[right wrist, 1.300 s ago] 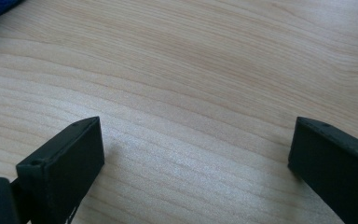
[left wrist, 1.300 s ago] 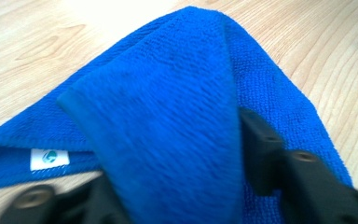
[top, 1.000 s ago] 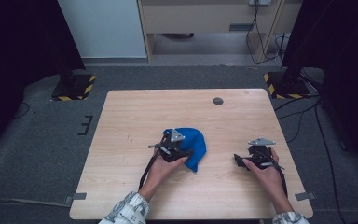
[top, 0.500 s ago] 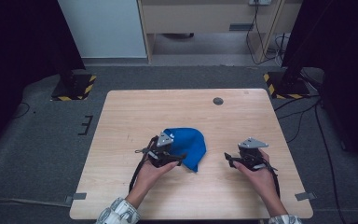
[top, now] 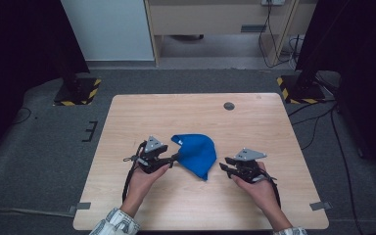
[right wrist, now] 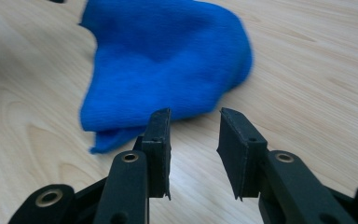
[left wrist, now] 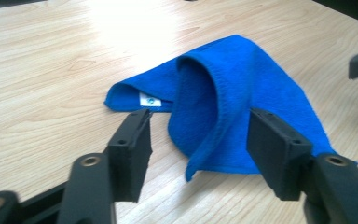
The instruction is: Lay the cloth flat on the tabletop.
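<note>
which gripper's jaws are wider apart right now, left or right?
The left gripper: its jaws stand wide, framing the folded edge of the blue cloth without pinching it. The right gripper has a narrower gap, with bare table between its jaws.

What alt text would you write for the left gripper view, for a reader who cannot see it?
A crumpled blue cloth lies on a pale wooden table, one edge folded over and a small white tag showing. The left gripper frames it with two open black fingers, not touching it.

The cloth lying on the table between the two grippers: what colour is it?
The cloth is bright blue, clearest in the left gripper view.
</note>
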Motion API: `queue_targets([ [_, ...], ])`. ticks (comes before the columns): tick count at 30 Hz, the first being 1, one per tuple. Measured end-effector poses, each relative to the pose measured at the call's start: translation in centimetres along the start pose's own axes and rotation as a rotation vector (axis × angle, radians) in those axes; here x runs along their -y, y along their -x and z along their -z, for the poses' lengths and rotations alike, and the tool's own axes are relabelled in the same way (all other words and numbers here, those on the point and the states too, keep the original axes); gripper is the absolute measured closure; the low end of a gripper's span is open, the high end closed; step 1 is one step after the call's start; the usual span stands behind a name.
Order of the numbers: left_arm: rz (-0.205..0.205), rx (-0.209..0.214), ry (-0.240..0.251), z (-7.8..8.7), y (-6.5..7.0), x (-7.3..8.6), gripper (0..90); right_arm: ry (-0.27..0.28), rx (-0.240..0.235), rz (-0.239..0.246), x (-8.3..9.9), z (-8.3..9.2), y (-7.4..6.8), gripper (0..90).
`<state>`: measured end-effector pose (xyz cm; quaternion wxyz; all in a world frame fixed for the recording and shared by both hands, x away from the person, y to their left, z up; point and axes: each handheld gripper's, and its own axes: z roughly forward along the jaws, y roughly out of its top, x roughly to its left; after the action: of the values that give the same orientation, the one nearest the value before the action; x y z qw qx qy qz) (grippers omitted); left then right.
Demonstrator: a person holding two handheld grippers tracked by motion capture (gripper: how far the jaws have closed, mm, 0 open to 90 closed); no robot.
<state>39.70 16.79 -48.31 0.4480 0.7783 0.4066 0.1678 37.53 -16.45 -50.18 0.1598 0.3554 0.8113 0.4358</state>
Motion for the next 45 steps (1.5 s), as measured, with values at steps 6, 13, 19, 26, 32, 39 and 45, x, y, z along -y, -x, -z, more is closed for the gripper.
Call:
queue_targets([
  [6,-0.003,-0.02,0.017,0.2,-0.1,-0.1,46.0,-0.005,-0.036,0.027,-0.6,-1.3,-2.1,52.4],
  [13,-0.007,-0.05,0.011,0.2,-0.3,0.1,46.8,-0.004,-0.063,0.058,-1.1,-2.7,-4.2,33.6],
  [19,-0.009,-0.074,-0.002,0.1,-0.6,0.6,46.7,-0.034,-0.06,0.087,-1.2,-3.9,-5.4,26.1],
  [26,-0.003,-0.085,0.01,0.3,-1.0,0.5,46.5,-0.119,0.018,0.125,-0.6,-5.2,-5.9,65.4],
  [32,0.0,-0.087,0.008,0.2,-1.0,0.5,46.4,-0.096,0.017,0.099,-0.7,-4.1,-4.6,83.0],
  [39,-0.015,-0.078,-0.002,0.0,-0.6,0.4,46.8,-0.062,0.03,0.028,-0.7,-1.8,-1.6,84.0],
  [45,-0.038,-0.07,-0.027,-0.6,0.0,0.6,47.0,-0.049,0.076,-0.043,0.0,-0.5,1.8,83.7],
])
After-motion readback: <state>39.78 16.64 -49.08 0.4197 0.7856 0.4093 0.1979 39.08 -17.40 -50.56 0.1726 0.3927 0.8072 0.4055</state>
